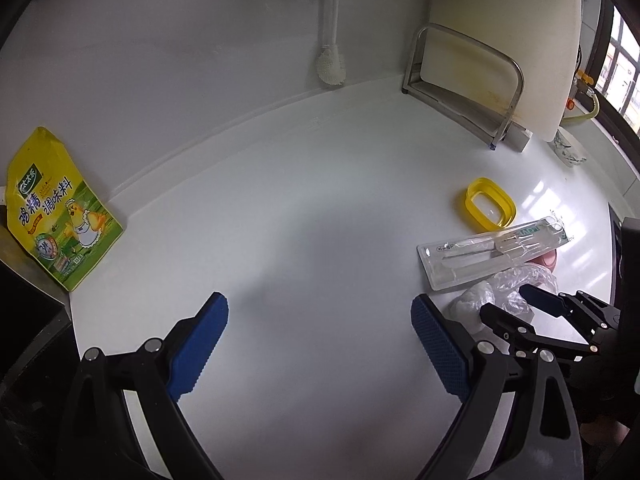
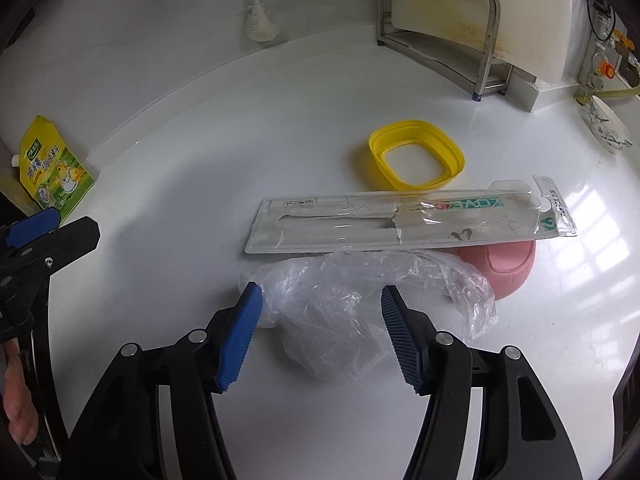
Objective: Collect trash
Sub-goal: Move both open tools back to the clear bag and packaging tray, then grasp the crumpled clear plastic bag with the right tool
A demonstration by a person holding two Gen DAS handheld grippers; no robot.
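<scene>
Right gripper [image 2: 320, 328]: jaws spread wide, not pressing anything; pointing steeply down.
Crumpled plastic bag [image 2: 344, 312]: directly between the right fingers, on the white counter [image 2: 200, 160]; its long axis runs across the jaw gap.
Left gripper [image 1: 320, 344]: wide, empty, over bare counter; the bag lies well to its right, so the right hand is nearer.
Blister pack [image 2: 400, 220]: just beyond the bag, lengthwise across.
Pink bowl [image 2: 508, 268]: touching bag's right end.
Yellow ring [image 2: 416, 156]: farther beyond.
Open room: near side and left of the bag.
</scene>
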